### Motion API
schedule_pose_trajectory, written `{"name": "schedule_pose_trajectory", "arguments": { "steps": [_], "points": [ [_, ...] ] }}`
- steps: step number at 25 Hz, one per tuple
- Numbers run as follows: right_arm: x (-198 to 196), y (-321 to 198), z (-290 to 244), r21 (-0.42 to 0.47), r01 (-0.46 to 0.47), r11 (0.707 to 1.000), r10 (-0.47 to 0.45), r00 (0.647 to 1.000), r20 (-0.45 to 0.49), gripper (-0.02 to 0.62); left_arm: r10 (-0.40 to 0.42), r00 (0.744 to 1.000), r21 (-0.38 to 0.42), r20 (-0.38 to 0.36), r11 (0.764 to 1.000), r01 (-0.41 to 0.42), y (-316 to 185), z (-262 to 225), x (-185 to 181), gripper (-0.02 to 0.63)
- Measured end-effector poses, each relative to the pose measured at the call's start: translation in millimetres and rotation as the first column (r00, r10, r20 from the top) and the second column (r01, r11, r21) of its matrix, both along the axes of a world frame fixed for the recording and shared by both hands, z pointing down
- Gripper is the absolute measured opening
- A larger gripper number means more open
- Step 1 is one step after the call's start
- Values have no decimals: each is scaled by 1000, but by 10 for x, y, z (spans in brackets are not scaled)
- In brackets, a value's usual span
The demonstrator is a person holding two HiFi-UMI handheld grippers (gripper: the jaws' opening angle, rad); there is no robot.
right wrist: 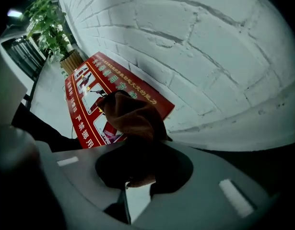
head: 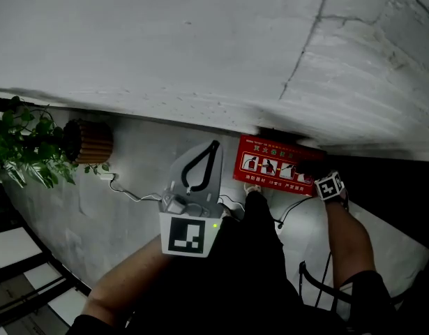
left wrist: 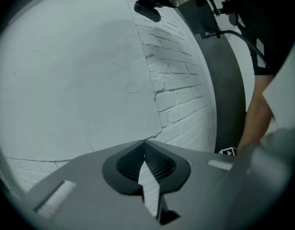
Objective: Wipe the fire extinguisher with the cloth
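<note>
Right gripper view is showing right tongs [right wrist: 137, 169] clamping the cloth [right wrist: 130, 116], needing steady pressure; left tongs [left wrist: 146, 155] are sitting closed, empty.

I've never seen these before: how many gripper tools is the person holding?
2. Left gripper, shut and empty, at the head view's centre; right gripper, over the red panel, clamped on the cloth.

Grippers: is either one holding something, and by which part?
The right gripper pinches a brown cloth by one bunched end. The left gripper, jaws together, holds nothing.
</note>
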State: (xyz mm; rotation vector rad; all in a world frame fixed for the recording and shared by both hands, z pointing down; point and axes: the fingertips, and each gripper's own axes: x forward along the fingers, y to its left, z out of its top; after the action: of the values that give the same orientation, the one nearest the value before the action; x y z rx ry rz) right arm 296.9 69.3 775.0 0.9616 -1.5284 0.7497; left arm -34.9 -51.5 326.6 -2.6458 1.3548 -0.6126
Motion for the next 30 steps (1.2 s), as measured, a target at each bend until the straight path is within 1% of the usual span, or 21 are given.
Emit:
{"name": "schedule_pose_trajectory", "arguments": {
  "steps": [2,4,6,9,12,14,16,19,21,23,25,27,30],
  "points": [
    [-242,-135,-156,69,59,996,-61,998,19,67,-30,999,-3,-20,1000,30,7,-41,-85,0],
    [-641,-288,-253,135,143,980,-152,986,60,67,-60,998,-3,-25,998,60,18,-65,-177,0],
    [-1120,-427,-266,170,213,962,-233,966,110,67,-96,995,0,-19,995,96,19,-66,-298,0],
    [-1891,-602,-231,203,303,931,-340,923,181,67,-151,988,-8,13,988,151,44,-25,-527,0],
    [-2602,-705,-173,212,379,901,-423,875,236,67,-203,978,-14,49,979,204,103,12,-761,0],
    [-3000,-758,-146,221,427,877,-475,843,253,67,-236,969,-17,75,971,238,143,29,-916,0],
    [-3294,-772,-112,222,461,859,-508,821,261,67,-272,957,-15,97,961,274,191,31,-1059,0],
    [-3454,-700,0,185,487,853,-521,814,259,67,-338,937,7,84,941,339,246,-25,-1215,0],
    [-3473,-696,23,185,502,845,-534,808,250,66,-346,934,9,91,938,346,252,-24,-1246,0],
    [-3462,-677,20,183,524,832,-555,795,245,66,-340,936,7,91,940,341,251,-9,-1226,0],
    [-3372,-624,25,170,541,824,-567,788,239,66,-330,941,15,78,944,330,230,-14,-1169,0],
    [-3217,-554,30,151,546,824,-567,792,228,66,-320,946,28,58,947,319,197,-43,-1100,0],
    [-2891,-431,29,121,528,841,-541,813,213,66,-306,952,35,2,951,306,126,-96,-958,0]
  ]
}}
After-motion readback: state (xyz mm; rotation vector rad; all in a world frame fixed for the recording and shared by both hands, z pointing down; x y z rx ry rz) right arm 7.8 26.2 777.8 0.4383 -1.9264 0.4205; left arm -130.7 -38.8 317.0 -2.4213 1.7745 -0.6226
